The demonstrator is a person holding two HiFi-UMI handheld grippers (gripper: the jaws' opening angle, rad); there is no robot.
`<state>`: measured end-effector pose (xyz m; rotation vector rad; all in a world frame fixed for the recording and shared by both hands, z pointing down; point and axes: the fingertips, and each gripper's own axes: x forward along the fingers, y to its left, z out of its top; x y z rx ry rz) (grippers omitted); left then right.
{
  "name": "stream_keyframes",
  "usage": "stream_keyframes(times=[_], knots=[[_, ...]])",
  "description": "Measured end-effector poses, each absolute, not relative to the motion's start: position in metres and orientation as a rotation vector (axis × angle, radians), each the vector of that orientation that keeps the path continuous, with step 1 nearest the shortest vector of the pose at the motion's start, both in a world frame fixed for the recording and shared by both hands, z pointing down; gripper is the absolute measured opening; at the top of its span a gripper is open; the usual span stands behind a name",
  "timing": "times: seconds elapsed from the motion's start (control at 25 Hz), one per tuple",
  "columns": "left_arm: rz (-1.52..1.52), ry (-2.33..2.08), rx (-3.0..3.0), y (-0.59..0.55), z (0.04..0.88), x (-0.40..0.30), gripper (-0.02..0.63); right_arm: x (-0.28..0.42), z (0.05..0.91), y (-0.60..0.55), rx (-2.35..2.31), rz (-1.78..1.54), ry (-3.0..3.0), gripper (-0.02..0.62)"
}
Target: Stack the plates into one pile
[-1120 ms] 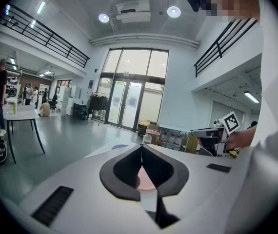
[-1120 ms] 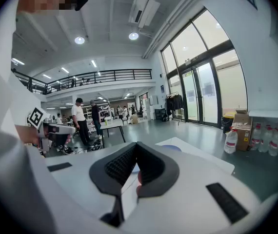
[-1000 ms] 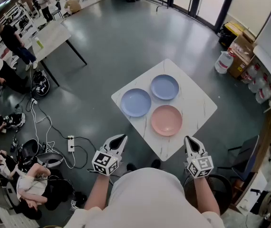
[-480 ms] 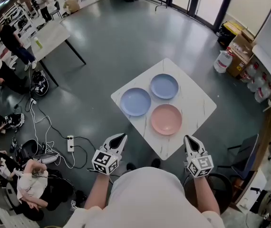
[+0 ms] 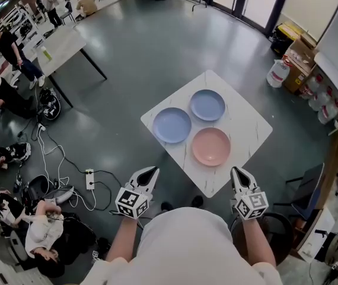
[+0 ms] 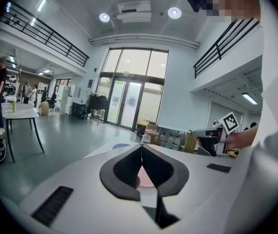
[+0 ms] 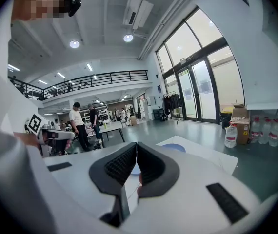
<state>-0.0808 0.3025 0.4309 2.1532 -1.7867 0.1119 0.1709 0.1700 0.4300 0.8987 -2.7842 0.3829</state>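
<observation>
Three plates lie apart on a white marble table (image 5: pixel 249 126): a blue plate (image 5: pixel 172 125) at the left, a second blue plate (image 5: pixel 207 105) farther back, and a pink plate (image 5: pixel 211 146) nearest me. My left gripper (image 5: pixel 151 171) hangs off the table's near left edge, jaws shut and empty. My right gripper (image 5: pixel 236 171) hovers off the near right corner, also shut on nothing. In the left gripper view the closed jaws (image 6: pixel 141 146) point at the table, with a blue plate (image 6: pixel 121 145) beyond. The right gripper view shows its closed jaws (image 7: pixel 136 144) and a blue plate (image 7: pixel 175 148).
A second table (image 5: pixel 62 46) stands at the far left with people around it. Cables and a power strip (image 5: pixel 89 179) lie on the floor to the left. Water jugs (image 5: pixel 278 76) and cardboard boxes stand at the far right. A dark chair (image 5: pixel 308 189) is beside the table's right corner.
The head view has shifted slightly. Both grippers stay where they were, still closed, and the plates lie as before.
</observation>
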Motion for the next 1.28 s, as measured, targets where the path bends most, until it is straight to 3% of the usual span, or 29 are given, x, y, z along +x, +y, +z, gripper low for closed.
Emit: stream_keyframes(times=[0.8, 1.28], knots=[[0.191, -1.717, 2.214, 0.320, 0.448, -0.125, 0.014, 0.112, 0.450, 0.199, 0.915, 0.419, -2.744, 0.025], [0.169, -1.709, 2.209, 0.253, 0.446, -0.135, 0.014, 0.100, 0.464, 0.128, 0.909, 0.494, -2.737, 0.025]])
